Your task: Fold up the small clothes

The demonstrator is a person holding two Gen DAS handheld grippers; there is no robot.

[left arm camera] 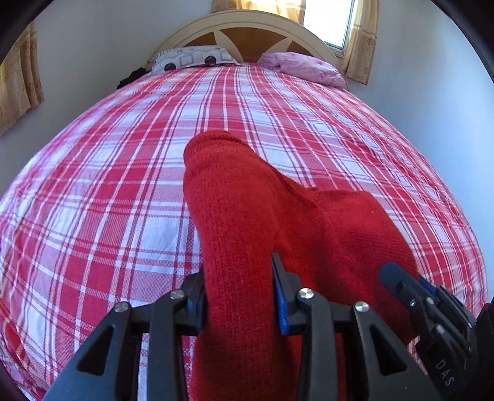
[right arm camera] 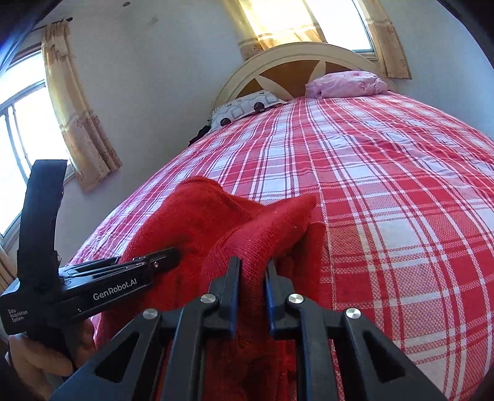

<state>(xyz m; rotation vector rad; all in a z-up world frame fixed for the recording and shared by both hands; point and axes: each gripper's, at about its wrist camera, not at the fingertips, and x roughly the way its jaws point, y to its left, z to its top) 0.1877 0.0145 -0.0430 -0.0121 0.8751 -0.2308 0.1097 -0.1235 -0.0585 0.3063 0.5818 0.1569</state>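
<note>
- Curtain: beige, patterned, hanging beside a bright window at the far left of the right wrist view.
- Left hand-held gripper: black, with blue pads; its two fingers are pressed onto a raised fold of the red knit garment, which passes between them and stands up ahead of the tips. In the right wrist view the same tool enters from the left, its tip buried in the red knit.
- Red knit garment: bunched at the near end of the bed, lifted into two ridges, one in each tool; the rest lies on the plaid sheet.
- Right hand-held gripper: fingers drawn close together, pinching a second ridge of the garment. In the left wrist view it appears at the lower right edge, touching the knit.
- Plaid sheet: red and white, covering the whole bed.
- Patterned pillow and pink pillow: at the far end, against the arched headboard, well apart from the garment.
</note>
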